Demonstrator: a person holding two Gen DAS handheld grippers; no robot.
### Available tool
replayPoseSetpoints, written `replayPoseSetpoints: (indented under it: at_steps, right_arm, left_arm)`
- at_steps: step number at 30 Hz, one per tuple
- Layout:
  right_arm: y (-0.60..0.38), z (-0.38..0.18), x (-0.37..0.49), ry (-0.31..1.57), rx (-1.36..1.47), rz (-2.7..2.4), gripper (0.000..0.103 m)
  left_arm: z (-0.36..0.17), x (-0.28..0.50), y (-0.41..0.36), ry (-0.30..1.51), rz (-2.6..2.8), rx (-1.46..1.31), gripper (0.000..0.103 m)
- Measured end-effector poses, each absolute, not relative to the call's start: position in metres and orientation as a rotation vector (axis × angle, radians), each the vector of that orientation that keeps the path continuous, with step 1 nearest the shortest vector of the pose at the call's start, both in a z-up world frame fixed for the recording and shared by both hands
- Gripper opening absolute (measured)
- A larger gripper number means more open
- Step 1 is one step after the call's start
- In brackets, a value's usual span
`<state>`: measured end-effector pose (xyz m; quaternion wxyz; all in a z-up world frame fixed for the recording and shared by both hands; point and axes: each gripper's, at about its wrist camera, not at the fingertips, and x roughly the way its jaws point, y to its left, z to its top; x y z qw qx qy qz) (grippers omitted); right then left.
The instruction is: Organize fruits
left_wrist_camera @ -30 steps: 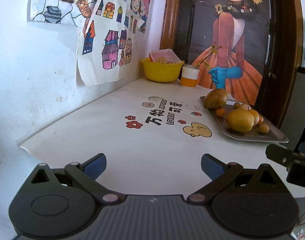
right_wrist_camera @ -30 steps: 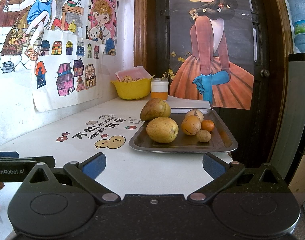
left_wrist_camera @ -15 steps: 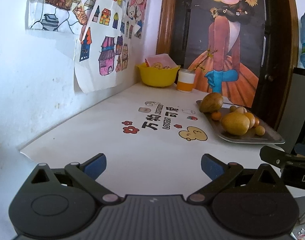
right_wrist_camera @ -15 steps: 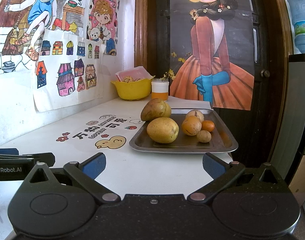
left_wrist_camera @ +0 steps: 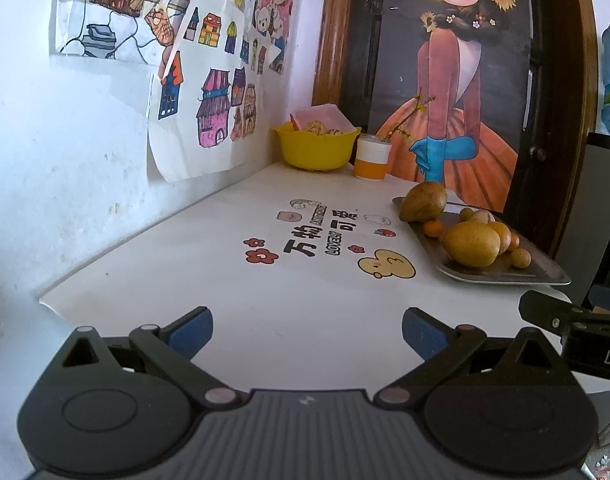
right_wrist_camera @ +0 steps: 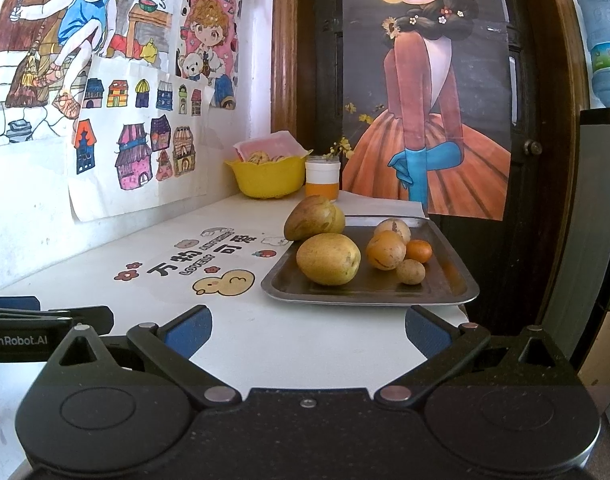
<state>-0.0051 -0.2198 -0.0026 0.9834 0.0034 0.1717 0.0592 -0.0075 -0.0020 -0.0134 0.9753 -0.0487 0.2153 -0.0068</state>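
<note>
Right wrist view shows the tray head-on; left view catches a hidden tangerine; both jaws wide, empty.

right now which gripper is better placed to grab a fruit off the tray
Right. The right gripper is open and faces the tray almost head-on; the left gripper is open too but has the tray off to its right.

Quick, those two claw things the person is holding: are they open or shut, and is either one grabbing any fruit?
Left gripper: open, holding nothing, over bare white table.
Right gripper: open, holding nothing; the fruit sits on the metal tray ahead.
</note>
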Motion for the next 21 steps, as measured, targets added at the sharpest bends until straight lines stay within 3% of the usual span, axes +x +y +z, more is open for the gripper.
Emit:
replayPoseSetpoints:
  at_steps: [21]
  right_arm:
    - [-0.2193, -0.0031, -0.0057, 0.345, 0.006, 0.118, 0.102]
  left_arm:
    - [-0.0146, -0.0066, -0.0020, 0.440, -0.012, -0.100, 0.103]
